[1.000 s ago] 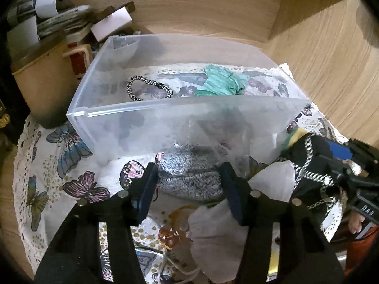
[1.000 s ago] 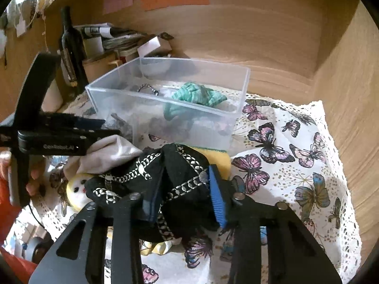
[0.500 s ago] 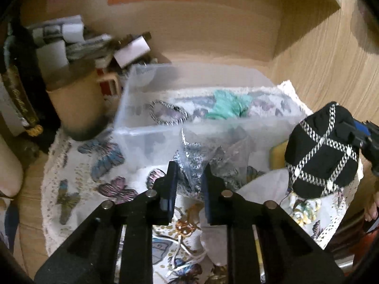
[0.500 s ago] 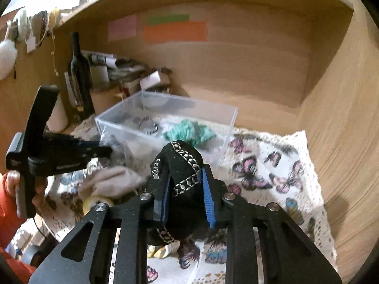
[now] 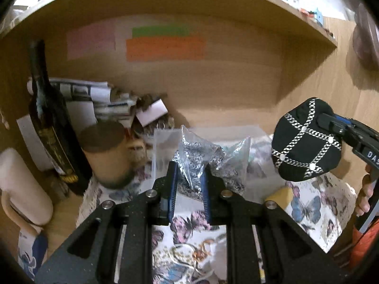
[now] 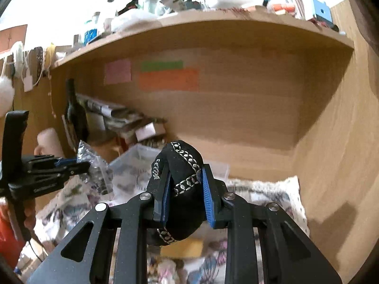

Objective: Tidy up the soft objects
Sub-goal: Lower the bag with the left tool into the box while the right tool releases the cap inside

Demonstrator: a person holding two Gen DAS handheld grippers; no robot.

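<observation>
- The left tongs (image 5: 188,176) are clenched on a clear bag of silvery grey stuff (image 5: 196,158), held up in the air in front of the clear plastic box (image 5: 163,137).
- The right tongs (image 6: 185,193) grip a black pouch with silver chain trim (image 6: 181,179), lifted clear of the butterfly-print cloth (image 5: 312,203).
- The box stands on that cloth toward the worktop's back edge.
- A dark bottle (image 5: 51,127) and a tan mug (image 5: 106,151) stand at the worktop's back left corner.
</observation>
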